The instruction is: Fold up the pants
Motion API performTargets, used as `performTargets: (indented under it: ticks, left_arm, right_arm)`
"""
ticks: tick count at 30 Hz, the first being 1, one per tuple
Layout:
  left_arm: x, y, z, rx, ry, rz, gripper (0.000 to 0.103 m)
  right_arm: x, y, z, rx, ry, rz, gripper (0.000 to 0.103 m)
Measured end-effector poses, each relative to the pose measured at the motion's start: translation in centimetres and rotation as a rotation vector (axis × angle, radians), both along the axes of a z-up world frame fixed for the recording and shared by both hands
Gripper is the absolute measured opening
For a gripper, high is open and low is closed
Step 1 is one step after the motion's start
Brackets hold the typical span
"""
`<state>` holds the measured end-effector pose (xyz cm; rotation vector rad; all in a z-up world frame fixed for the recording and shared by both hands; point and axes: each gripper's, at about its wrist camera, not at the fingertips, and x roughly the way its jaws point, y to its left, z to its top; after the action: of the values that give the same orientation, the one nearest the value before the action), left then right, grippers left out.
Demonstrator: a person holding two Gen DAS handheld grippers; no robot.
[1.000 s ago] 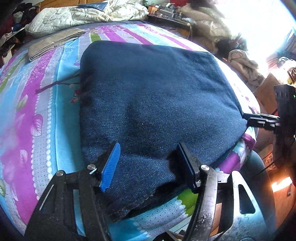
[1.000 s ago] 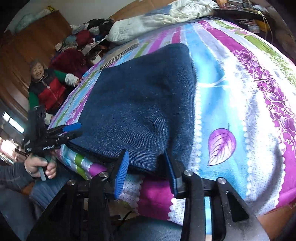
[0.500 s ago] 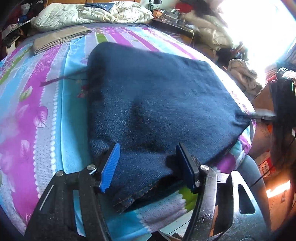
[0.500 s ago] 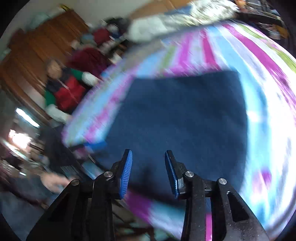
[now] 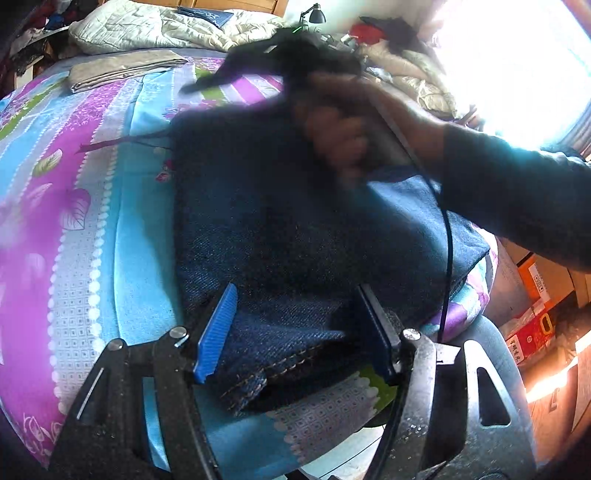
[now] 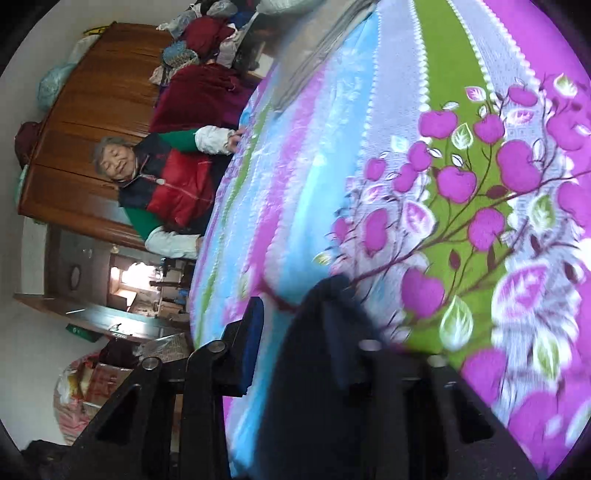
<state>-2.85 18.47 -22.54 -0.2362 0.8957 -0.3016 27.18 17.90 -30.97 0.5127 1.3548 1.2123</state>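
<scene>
Left tool [image 5: 295, 332] sits low with its blue-padded fingers spread wide apart, straddling the stitched near corner of the folded dark blue denim pants [image 5: 280, 236] lying on the bed's bright striped floral sheet [image 5: 92, 192]. Past it, a blurred hand [image 5: 343, 133] in a dark sleeve swings the right tool [image 6: 295, 332] over the pants, dark cloth caught between its fingers, though whether it's clamped I cannot tell. Farther back, folded beige cloth [image 5: 118, 68] and a cream quilt [image 5: 155, 27].
</scene>
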Motion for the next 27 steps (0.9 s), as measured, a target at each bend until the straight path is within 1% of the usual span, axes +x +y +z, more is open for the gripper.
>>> performTargets:
  ticks: [1, 2, 4, 5, 6, 7, 8, 9, 10, 11, 12, 13, 14, 15, 16, 17, 18, 19, 20, 22, 24, 26, 27]
  left_arm:
    - [0.0, 0.0, 0.0, -0.001, -0.001, 0.001, 0.066]
    - [-0.1, 0.0, 0.0, -0.009, 0.001, -0.039, 0.066]
    - [0.0, 0.2, 0.2, -0.021, 0.01, -0.042, 0.066]
    - [0.1, 0.5, 0.3, -0.037, 0.017, -0.042, 0.066]
    - [-0.2, 1.0, 0.6, -0.054, 0.028, -0.04, 0.066]
    - [-0.4, 1.5, 0.8, -0.063, 0.033, -0.035, 0.066]
    - [-0.9, 2.2, 1.1, -0.076, 0.039, -0.024, 0.066]
    - [-1.6, 3.2, 1.6, -0.098, 0.044, -0.006, 0.066]
    - [-2.3, 4.1, 2.0, -0.111, 0.046, 0.017, 0.066]
    - [-3.2, 5.5, 2.4, -0.12, 0.047, 0.057, 0.066]
    - [-3.8, 6.5, 2.6, -0.121, 0.046, 0.088, 0.066]
    - [-4.3, 7.5, 2.8, -0.114, 0.039, 0.134, 0.066]
    - [-4.9, 8.5, 3.0, -0.11, 0.038, 0.171, 0.066]
    - [-5.4, 9.4, 3.1, -0.103, 0.038, 0.204, 0.066]
    - [-5.6, 10.0, 3.1, -0.093, 0.039, 0.223, 0.066]
    - [-5.8, 10.5, 3.2, -0.084, 0.041, 0.237, 0.066]
    - [-5.8, 11.0, 3.2, -0.079, 0.042, 0.251, 0.066]
    - [-5.8, 11.1, 3.4, -0.077, 0.039, 0.261, 0.066]
    - [-5.7, 11.2, 3.7, -0.078, 0.03, 0.263, 0.066]
    - [-5.3, 10.1, 4.8, -0.057, -0.004, 0.234, 0.066]
    - [-4.7, 8.7, 5.4, -0.035, -0.03, 0.187, 0.066]
    - [-3.4, 6.6, 5.5, -0.015, -0.049, 0.126, 0.066]
    - [-2.6, 5.7, 5.1, -0.001, -0.05, 0.102, 0.066]
  right_arm:
    - [0.4, -0.4, -1.0, -0.009, 0.026, -0.03, 0.0]
    - [0.7, -0.8, -1.9, 0.003, 0.058, -0.049, 0.0]
    - [0.2, -0.8, -0.6, -0.036, -0.007, -0.059, 0.0]
    - [-0.6, -1.1, 0.8, -0.047, -0.041, -0.059, 0.011]
    - [-1.5, -1.7, 2.2, -0.034, -0.065, -0.052, 0.02]
    - [-2.6, -2.3, 3.6, -0.01, -0.095, -0.047, 0.022]
    - [-4.7, -3.3, 5.6, 0.013, -0.152, -0.042, 0.026]
    - [-6.7, -4.0, 6.8, 0.025, -0.194, -0.029, 0.032]
    - [-9.5, -5.0, 8.1, 0.032, -0.243, -0.011, 0.036]
    - [-12.3, -5.9, 8.9, 0.021, -0.29, 0.001, 0.038]
    - [-14.9, -6.7, 9.2, -0.004, -0.332, 0.014, 0.038]
    - [-18.6, -6.6, 9.1, -0.05, -0.399, 0.048, 0.038]
    - [-21.2, -6.4, 8.7, -0.087, -0.445, 0.074, 0.038]
    - [-23.6, -6.1, 7.8, -0.14, -0.482, 0.099, 0.038]
    - [-25.8, -5.5, 6.2, -0.218, -0.512, 0.123, 0.038]
    - [-27.7, -5.7, 4.6, -0.288, -0.582, 0.108, 0.037]
    - [-29.2, -6.9, 4.5, -0.275, -0.673, 0.048, 0.037]
    - [-30.1, -7.0, 4.8, -0.304, -0.705, 0.03, 0.037]
    - [-30.3, -7.0, 5.3, -0.318, -0.708, 0.022, 0.037]
    - [-29.9, -8.5, 7.1, -0.299, -0.705, -0.022, 0.037]
    - [-29.6, -10.8, 9.1, -0.313, -0.763, -0.098, 0.037]
    - [-28.6, -13.2, 10.4, -0.381, -0.828, -0.189, 0.037]
    - [-28.2, -14.6, 10.5, -0.431, -0.856, -0.221, 0.038]
